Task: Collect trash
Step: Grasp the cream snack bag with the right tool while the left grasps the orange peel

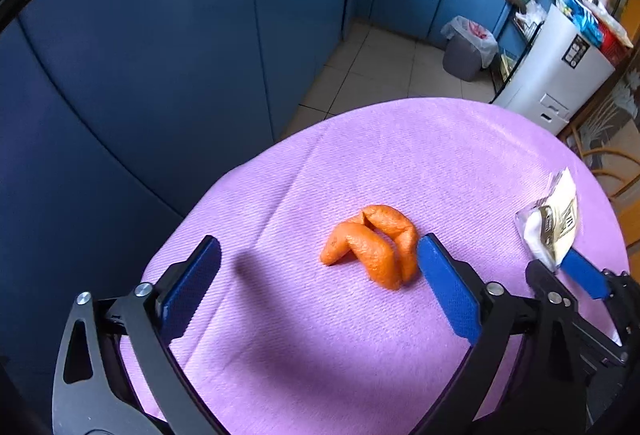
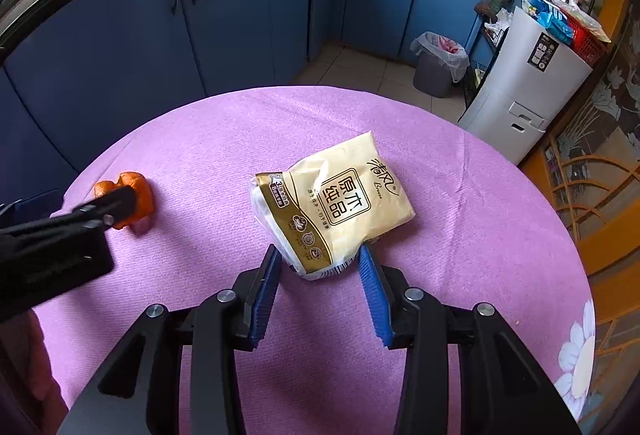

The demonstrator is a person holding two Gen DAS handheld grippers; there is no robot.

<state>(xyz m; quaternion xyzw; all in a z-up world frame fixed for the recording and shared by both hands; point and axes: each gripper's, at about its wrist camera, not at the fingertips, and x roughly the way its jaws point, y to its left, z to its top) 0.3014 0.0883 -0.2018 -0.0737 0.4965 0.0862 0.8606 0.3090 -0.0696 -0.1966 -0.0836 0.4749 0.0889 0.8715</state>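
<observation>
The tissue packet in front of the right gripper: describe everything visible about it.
The tissue packet is a soft, glossy plastic pack, cream-yellow with a brown-gold band, Chinese print and small round icons; white tissue shows through its clear near end. It looks crumpled and partly emptied. It sits tilted on the purple tablecloth, far end down on the cloth, near end raised between the blue pads of the right gripper, which flank its corner closely; whether they are pressing on it cannot be told. The orange peel lies apart, to its left.
</observation>
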